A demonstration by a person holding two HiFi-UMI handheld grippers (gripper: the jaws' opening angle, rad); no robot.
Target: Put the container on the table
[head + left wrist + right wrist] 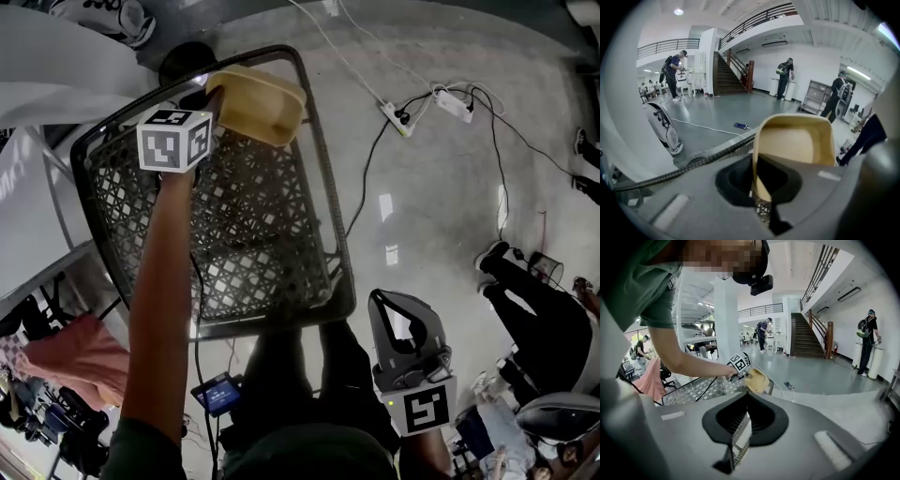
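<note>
Container: a tan, shallow, thin-walled tub (258, 103), tilted on edge above the far rim of the black mesh basket (328, 187); it is on no table yet.
Left gripper: the left gripper (211, 98) is clenched on the tub's left wall, the rim pinched between its jaws.
Right gripper: the right gripper (386, 302) sits low at the near right, well apart from the tub, jaws drawn together on nothing.
Handling: probably light, since it looks empty; stiff enough to hang from one wall, though the thin rim may flex or slip (smooth plastic, by the look).
Hold: best kept on the wall close to a corner.
Table: likely the white surface (47, 66) at the far left.
</note>
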